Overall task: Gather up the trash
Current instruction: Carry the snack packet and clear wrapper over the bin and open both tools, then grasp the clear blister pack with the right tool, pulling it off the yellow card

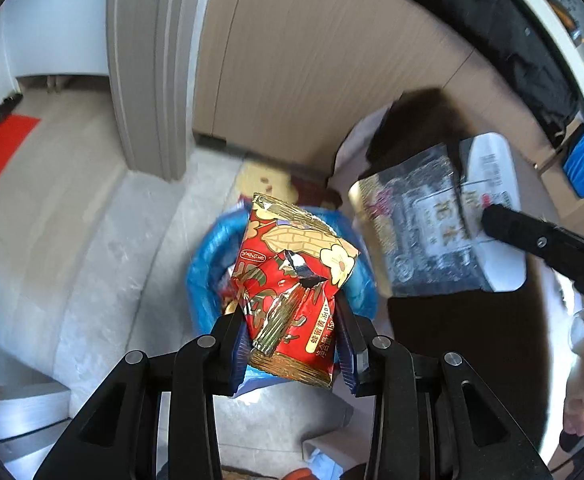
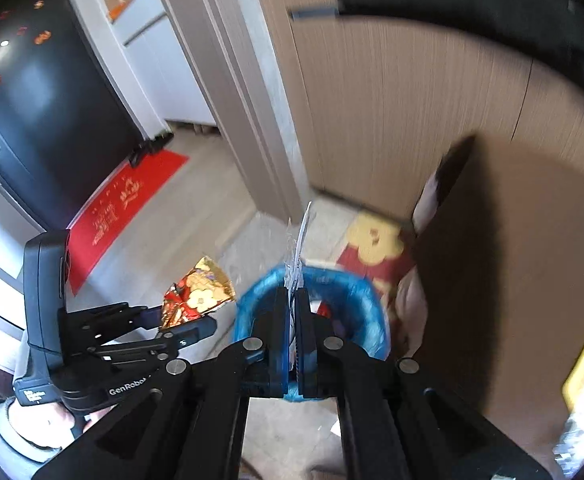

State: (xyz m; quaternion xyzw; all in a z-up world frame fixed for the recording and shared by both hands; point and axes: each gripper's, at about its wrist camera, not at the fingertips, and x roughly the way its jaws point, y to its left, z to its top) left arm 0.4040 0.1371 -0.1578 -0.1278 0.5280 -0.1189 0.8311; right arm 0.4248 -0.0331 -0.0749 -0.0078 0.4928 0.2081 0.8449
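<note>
Left gripper clamps crumpled red-and-gold foil snack wrapper above blue-lined bin. Right gripper pinches flat dark plastic packet edge-on, also over bin. Risk: light wrappers flutter past rim if released off-centre

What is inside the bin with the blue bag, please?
Little can be told. In the right wrist view the blue-lined bin shows something red and dark inside. The closed right gripper with its flat packet covers the middle; in the left view the red snack wrapper hides most.
</note>
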